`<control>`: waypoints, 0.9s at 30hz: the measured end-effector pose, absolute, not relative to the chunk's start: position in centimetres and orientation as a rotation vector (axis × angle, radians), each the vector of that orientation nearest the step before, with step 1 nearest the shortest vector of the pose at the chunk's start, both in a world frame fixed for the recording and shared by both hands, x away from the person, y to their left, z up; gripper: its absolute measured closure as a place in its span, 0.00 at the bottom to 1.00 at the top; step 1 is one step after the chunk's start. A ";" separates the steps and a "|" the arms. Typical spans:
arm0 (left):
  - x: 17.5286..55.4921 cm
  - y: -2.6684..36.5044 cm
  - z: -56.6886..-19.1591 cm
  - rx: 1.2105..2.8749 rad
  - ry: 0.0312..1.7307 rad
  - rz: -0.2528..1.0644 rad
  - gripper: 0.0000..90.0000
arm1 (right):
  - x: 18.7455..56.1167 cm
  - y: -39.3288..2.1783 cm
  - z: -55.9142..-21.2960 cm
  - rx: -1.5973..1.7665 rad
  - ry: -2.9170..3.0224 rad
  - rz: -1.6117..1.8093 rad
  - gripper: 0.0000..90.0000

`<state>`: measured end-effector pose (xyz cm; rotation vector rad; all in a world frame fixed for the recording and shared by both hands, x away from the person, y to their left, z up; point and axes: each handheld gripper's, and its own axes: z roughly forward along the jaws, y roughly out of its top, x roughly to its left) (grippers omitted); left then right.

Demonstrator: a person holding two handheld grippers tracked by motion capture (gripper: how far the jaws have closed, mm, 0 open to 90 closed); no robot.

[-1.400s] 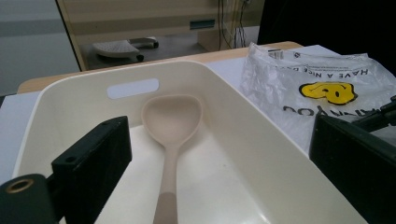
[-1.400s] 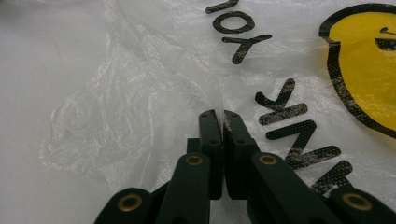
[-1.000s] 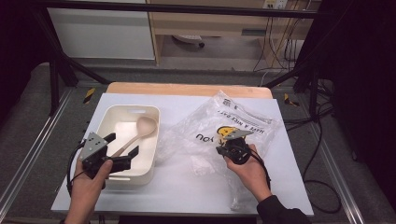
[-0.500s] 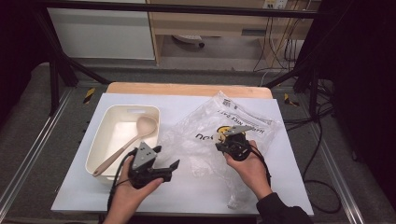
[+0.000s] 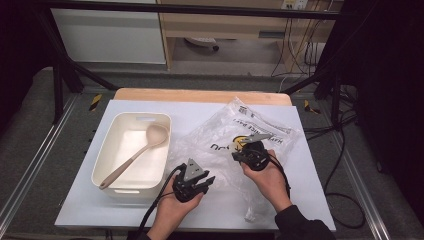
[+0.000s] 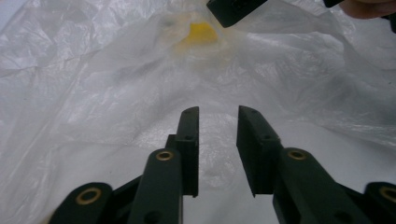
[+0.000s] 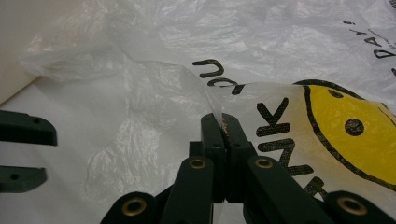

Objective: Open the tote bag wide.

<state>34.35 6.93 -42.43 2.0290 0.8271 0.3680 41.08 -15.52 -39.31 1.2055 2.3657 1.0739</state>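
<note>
1. Your right gripper is clenched on a fold of the bag, which lies crumpled on the tabletop beside the bin.
2. Your left gripper has just been closing; its jaws stand apart over film, gripping nothing.
3. Closing here may pinch both layers, sealing the mouth.
4. A hard pull could tear the film.

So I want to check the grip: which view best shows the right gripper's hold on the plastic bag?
The right gripper view: the right gripper is shut on the plastic bag, pinching a fold. The high view shows it small, under a hand; the left gripper view catches just a jaw tip.
</note>
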 end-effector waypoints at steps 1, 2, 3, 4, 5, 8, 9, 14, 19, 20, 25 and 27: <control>34.7 6.7 -42.8 2.030 0.827 0.357 0.85 | 41.2 -15.6 -39.4 1.211 2.363 1.077 1.00; 35.1 6.4 -43.1 2.032 0.834 0.345 0.86 | 41.3 -15.6 -39.4 1.226 2.358 1.079 1.00; 35.4 6.1 -43.5 2.042 0.831 0.333 0.89 | 41.5 -15.7 -39.4 1.233 2.355 1.079 1.00; 35.9 5.8 -43.9 2.056 0.834 0.325 0.92 | 41.6 -15.7 -39.5 1.237 2.352 1.077 1.00; 36.2 5.5 -44.2 2.065 0.835 0.327 0.92 | 41.7 -15.7 -39.5 1.249 2.346 1.079 1.00; 37.4 4.8 -45.0 2.065 0.853 0.322 0.97 | 42.1 -15.8 -39.7 1.265 2.335 1.077 1.00; 37.8 4.6 -45.2 2.071 0.855 0.329 0.98 | 42.2 -15.8 -39.8 1.276 2.331 1.078 1.00; 39.2 3.7 -45.6 2.097 0.858 0.338 1.00 | 42.8 -16.0 -39.9 1.310 2.311 1.081 1.00; 40.3 3.2 -45.9 2.124 0.861 0.349 1.00 | 43.5 -16.1 -39.7 1.333 2.283 1.082 1.00; 40.5 3.2 -45.9 2.127 0.857 0.351 1.00 | 43.6 -16.1 -39.6 1.337 2.276 1.084 1.00; 41.5 2.7 -45.6 2.163 0.843 0.349 1.00 | 44.3 -16.1 -39.0 1.358 2.246 1.089 1.00; 41.7 2.7 -45.6 2.166 0.844 0.344 1.00 | 44.6 -15.9 -38.7 1.357 2.241 1.086 1.00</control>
